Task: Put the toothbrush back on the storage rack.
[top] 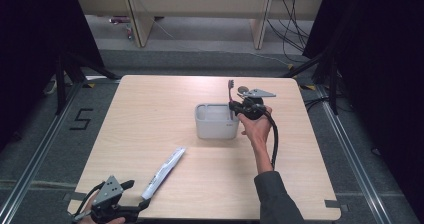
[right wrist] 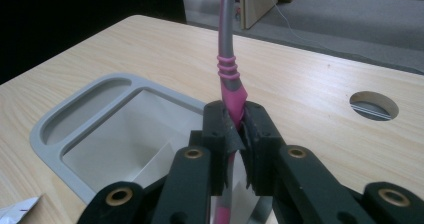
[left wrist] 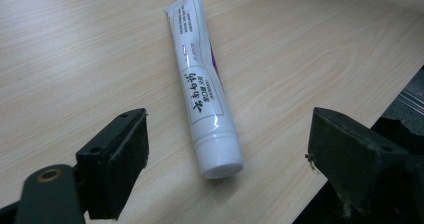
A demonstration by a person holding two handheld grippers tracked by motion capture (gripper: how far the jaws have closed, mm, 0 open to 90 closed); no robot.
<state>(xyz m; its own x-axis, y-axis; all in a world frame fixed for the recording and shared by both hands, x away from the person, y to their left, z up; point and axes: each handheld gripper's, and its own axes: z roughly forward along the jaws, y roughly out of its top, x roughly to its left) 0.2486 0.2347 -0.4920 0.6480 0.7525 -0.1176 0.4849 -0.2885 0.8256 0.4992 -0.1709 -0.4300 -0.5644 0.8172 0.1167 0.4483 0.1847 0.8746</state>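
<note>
My right gripper is clamped on the pink-and-grey toothbrush, which stands upright over the right-hand edge of the grey bin; its handle reaches down past the rim. The bin sits near the middle of the bench. Well apart from the bin, toward my near left, the white toothpaste tube lies flat, cap toward me, between the wide-apart jaws of my left gripper, untouched.

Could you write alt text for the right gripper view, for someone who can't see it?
Two black tongs clamp a pink and grey toothbrush upright by its handle, above a grey plastic box on a pale wooden table. A round hole in the tabletop lies to the right.
</note>
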